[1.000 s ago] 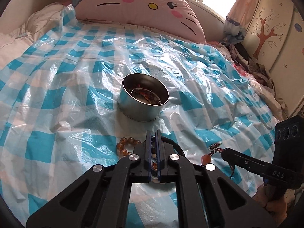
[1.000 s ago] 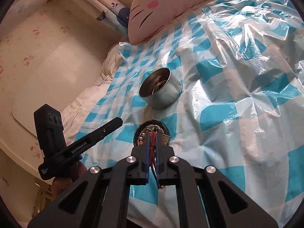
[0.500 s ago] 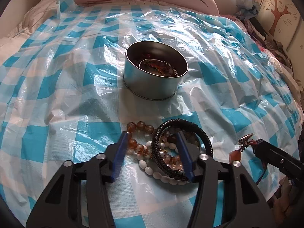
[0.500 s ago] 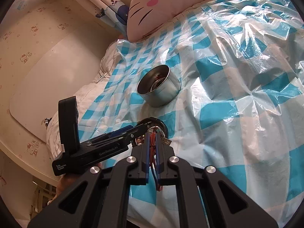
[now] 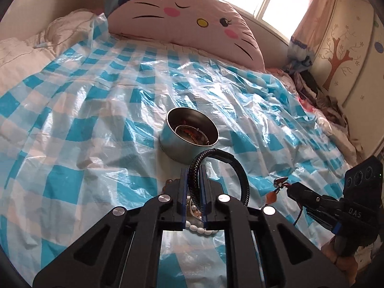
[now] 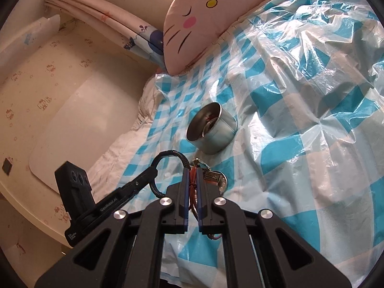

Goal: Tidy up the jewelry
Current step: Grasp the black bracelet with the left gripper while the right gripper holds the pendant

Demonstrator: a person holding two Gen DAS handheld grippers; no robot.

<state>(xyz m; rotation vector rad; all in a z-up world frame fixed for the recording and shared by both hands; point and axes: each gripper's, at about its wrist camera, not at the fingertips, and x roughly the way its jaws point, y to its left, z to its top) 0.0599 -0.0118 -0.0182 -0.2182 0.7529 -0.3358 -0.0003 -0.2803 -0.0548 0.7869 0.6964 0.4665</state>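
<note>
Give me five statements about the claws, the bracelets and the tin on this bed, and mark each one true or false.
1. The left claw is shut on the black braided bracelet. True; its jaws have just been closing.
2. The metal tin is empty. False: jewelry already lies inside it.
3. The right claw grips a red cord. True.
4. The black braided bracelet lies flat on the checkered plastic sheet. False: its loop stands raised in the left claw.
5. The white bead bracelet is in the tin. False: it lies on the sheet beneath the left claw.
</note>
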